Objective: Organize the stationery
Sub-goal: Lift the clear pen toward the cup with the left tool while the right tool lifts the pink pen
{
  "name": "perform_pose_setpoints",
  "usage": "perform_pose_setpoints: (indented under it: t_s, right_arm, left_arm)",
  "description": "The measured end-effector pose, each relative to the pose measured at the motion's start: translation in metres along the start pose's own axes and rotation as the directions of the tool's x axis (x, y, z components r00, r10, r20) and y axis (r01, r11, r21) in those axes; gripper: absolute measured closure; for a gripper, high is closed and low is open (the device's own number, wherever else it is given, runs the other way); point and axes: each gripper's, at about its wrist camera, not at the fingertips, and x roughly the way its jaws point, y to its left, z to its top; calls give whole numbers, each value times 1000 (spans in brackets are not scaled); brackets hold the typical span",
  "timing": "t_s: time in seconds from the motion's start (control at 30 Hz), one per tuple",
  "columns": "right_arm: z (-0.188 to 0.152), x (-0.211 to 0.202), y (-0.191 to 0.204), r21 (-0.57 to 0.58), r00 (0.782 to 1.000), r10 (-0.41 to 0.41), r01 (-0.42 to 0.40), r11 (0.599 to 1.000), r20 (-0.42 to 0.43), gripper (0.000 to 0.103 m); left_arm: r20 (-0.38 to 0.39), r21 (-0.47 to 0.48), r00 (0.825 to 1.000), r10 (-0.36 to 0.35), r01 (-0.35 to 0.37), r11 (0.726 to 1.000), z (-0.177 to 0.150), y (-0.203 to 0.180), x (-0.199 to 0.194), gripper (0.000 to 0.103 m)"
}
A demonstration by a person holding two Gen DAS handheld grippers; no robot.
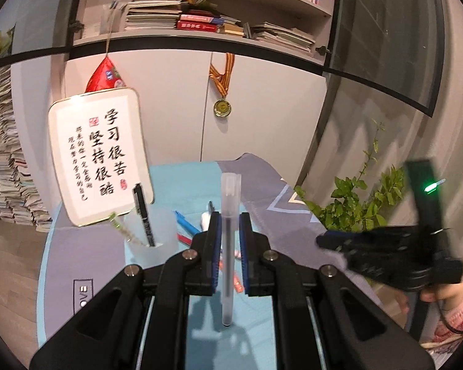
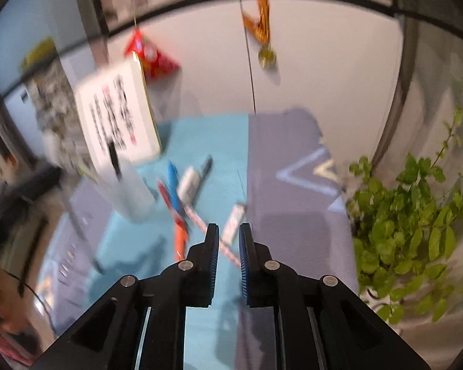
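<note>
My left gripper (image 1: 230, 220) is shut on a translucent grey pen (image 1: 230, 246), held upright above the desk mat (image 1: 86, 256). A frosted pen cup (image 1: 149, 240) stands to its left with a black marker (image 1: 143, 214) and a green pen inside. My right gripper (image 2: 229, 231) is empty, its jaws a narrow gap apart, above loose stationery: a blue pen (image 2: 173, 185), a red-orange pen (image 2: 177, 231), a white correction tape (image 2: 189, 183), a white eraser (image 2: 234, 220). The cup (image 2: 132, 191) shows blurred at left. The right gripper also shows in the left wrist view (image 1: 324, 240).
A framed calligraphy sign (image 1: 100, 154) leans behind the cup. A leafy plant (image 2: 410, 231) stands at the right of the mat. A cabinet with a hanging medal (image 1: 222, 106) and a red pouch is behind. Stacked papers (image 1: 3, 160) are at far left.
</note>
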Motion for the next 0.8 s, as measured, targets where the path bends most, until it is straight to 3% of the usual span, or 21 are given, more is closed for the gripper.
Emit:
perform_pose_setpoints:
  t_s: [0.17, 0.23, 0.27, 0.3, 0.57, 0.63, 0.67, 0.8]
  right_arm:
    - [-10, 40, 14, -96, 992, 57, -68, 993, -116, 88]
    - [-12, 55, 13, -119, 987, 58, -77, 990, -150, 75]
    - [-13, 63, 13, -126, 985, 43, -65, 990, -167, 61]
    - [-14, 69, 12, -134, 984, 23, -47, 990, -177, 55]
    - [-16, 104, 20, -189, 974, -7, -37, 981, -226, 54]
    - [-18, 110, 20, -190, 970, -13, -34, 981, -243, 67]
    - [-19, 113, 20, -186, 965, -16, -34, 982, -260, 87]
    - [-26, 105, 20, -208, 957, -24, -38, 977, -290, 93]
  left_arm:
    - [-8, -23, 1000, 13, -14, 1000, -10, 17, -6, 94]
    - [-9, -31, 1000, 21, -21, 999, -13, 24, -8, 94]
    - [-11, -34, 1000, 23, -24, 999, -15, 27, -10, 94]
    - [-12, -35, 1000, 28, -29, 999, -18, 31, -11, 94]
    - [-42, -70, 998, 55, -58, 996, -32, 56, -10, 94]
    - [-42, -72, 998, 54, -57, 996, -32, 58, -10, 94]
    - [-42, -74, 998, 53, -56, 996, -32, 59, -11, 94]
    - [-40, -76, 998, 46, -49, 996, -33, 61, -12, 94]
